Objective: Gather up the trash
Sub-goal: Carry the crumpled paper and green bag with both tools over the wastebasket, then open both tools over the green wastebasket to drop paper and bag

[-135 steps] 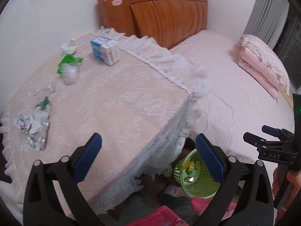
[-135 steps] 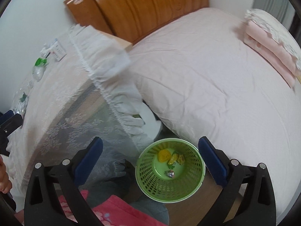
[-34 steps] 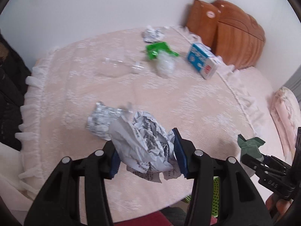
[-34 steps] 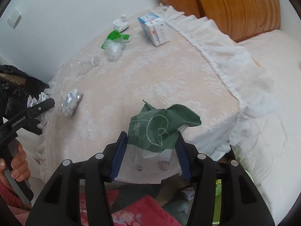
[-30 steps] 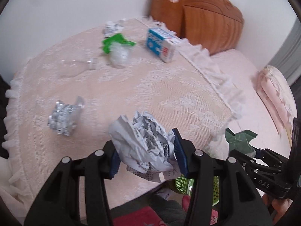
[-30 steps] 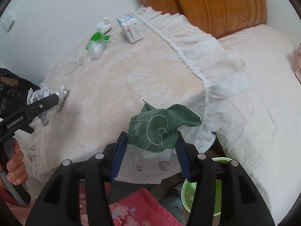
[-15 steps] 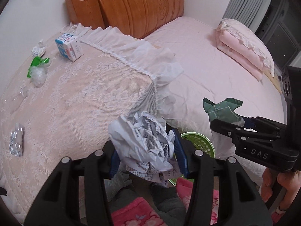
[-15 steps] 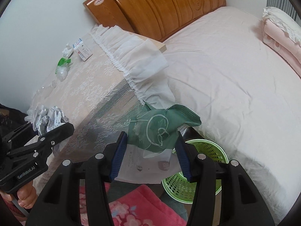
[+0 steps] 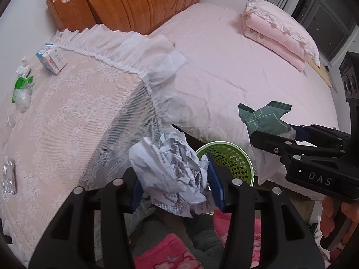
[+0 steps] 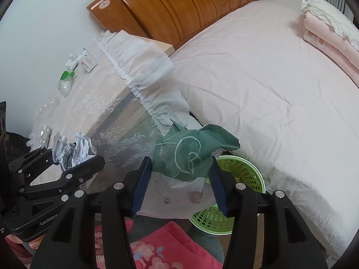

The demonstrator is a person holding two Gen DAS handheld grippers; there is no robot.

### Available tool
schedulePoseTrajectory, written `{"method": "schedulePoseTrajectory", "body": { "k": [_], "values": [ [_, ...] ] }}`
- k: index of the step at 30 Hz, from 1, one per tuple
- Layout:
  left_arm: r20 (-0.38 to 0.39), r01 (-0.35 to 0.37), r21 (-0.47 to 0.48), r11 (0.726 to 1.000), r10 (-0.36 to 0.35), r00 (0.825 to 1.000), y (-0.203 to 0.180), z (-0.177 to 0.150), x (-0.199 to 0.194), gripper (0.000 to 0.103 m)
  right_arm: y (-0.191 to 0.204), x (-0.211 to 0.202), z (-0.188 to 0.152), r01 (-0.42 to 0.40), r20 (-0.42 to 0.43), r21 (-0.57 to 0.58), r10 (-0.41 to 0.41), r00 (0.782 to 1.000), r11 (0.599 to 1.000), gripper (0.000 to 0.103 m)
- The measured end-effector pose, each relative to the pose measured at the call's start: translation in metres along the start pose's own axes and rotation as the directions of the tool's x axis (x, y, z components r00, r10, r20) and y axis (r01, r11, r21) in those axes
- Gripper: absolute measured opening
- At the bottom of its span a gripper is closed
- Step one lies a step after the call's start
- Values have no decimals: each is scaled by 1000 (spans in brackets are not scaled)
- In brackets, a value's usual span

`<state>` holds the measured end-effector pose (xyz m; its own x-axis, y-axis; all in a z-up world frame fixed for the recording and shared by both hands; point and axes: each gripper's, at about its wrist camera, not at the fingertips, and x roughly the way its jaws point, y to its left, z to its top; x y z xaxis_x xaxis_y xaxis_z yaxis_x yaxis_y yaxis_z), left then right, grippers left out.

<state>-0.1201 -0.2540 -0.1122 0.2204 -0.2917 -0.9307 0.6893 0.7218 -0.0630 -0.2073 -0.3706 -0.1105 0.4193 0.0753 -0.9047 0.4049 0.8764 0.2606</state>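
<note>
My left gripper is shut on a crumpled printed paper ball, held just left of and above the green mesh basket on the floor between table and bed. The paper ball also shows in the right wrist view. My right gripper is shut on a green-and-clear plastic wrapper, held over the basket; the wrapper also shows in the left wrist view. The basket's inside is mostly hidden behind both items.
The lace-covered table carries a blue-white carton, a white paper wad, a green-and-clear wrapper, a clear bottle and a foil blister pack. A pink bed with a folded quilt lies to the right.
Both grippers closed on trash from the table since the earliest frames, then swung right and down from over the table to the basket, still holding the paper ball and the wrapper.
</note>
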Motion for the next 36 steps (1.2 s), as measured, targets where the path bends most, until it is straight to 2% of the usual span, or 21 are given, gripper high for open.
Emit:
{"method": "schedulePoseTrajectory", "body": {
  "k": [8, 12, 18, 21, 25, 32, 33, 34, 35, 36],
  "values": [
    [-55, 40, 94, 995, -35, 998, -43, 3, 22, 48, -40, -8, -19, 27, -3, 74, -27, 1000, 997, 52],
    [-112, 46, 162, 986, -28, 993, -62, 3, 53, 48, -63, -10, -25, 36, 6, 119, -37, 999, 992, 52],
    [-266, 68, 209, 976, -10, 964, -82, -5, 135, 48, -94, -8, -35, 57, -6, 181, -57, 998, 982, 52],
    [-307, 57, 239, 969, 19, 952, -97, -12, 161, 48, -105, -7, -41, 67, -20, 208, -65, 998, 976, 52],
    [-338, 83, 248, 965, 6, 941, -113, -20, 173, 48, -116, -5, -48, 75, -37, 231, -68, 997, 970, 52],
    [-353, 91, 262, 961, 7, 936, -126, -20, 181, 48, -124, -3, -52, 75, -39, 250, -68, 997, 965, 52],
    [-359, 100, 262, 960, 1, 933, -128, -20, 181, 50, -125, -3, -52, 76, -37, 252, -69, 997, 965, 52],
    [-363, 103, 260, 960, -2, 932, -129, -21, 181, 58, -125, -3, -52, 77, -36, 253, -70, 997, 964, 52],
    [-364, 104, 256, 961, -4, 931, -129, -21, 180, 71, -126, -2, -52, 79, -34, 256, -72, 997, 963, 52],
    [-360, 98, 250, 963, -1, 933, -128, -20, 179, 78, -127, -2, -51, 82, -34, 260, -75, 997, 962, 52]
  ]
}}
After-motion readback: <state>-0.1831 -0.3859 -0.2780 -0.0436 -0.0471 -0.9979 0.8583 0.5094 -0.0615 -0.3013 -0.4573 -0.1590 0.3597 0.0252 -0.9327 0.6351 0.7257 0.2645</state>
